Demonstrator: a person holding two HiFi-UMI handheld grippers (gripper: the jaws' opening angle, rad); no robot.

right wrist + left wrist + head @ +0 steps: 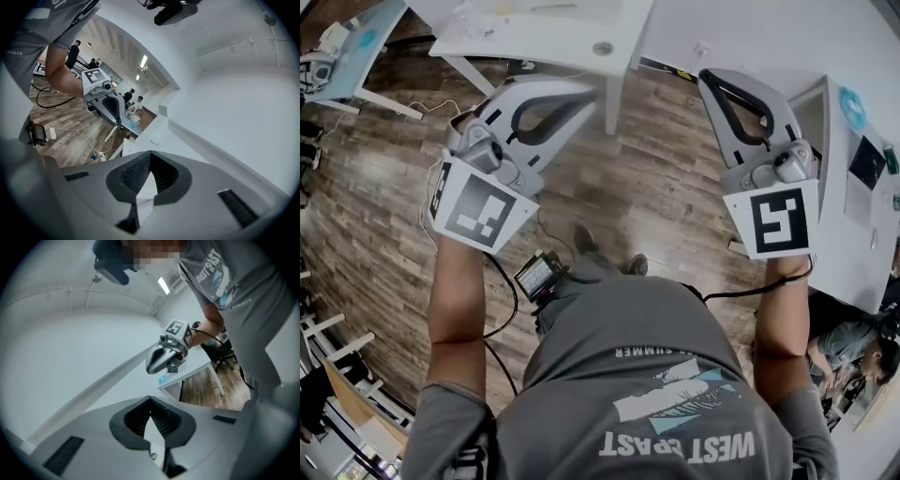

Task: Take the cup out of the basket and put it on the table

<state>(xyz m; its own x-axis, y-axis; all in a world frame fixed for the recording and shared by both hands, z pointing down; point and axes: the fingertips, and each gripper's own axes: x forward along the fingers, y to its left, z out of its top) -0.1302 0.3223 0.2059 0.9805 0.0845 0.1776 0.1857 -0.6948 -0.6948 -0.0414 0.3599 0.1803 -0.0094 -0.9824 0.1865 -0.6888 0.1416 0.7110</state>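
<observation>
Wood floor (628, 183) fills most of my head view. A white worktop (544, 37) runs along the top edge and a second worktop (842, 253) runs down the right side. The operator's grey T-shirt (656, 375) takes up the bottom of the frame, with both forearms raised out in front.

The left tongs (150, 400) and the right tongs (148, 154) are held up well apart from each other, marker cubes facing the head camera. In its own view the left pair is pinched together at the tips with nothing between the ribbed pads, and it's aimed at a plain white wall. The right pair is also closed tight and empty. It looks along a white wall, with the left one hanging off to the side over the floor.

A little black screen unit (539, 275) sits at the operator's waist, with cables running off it.

As for the cup and the basket, I can't tell where they are from any of these views.
</observation>
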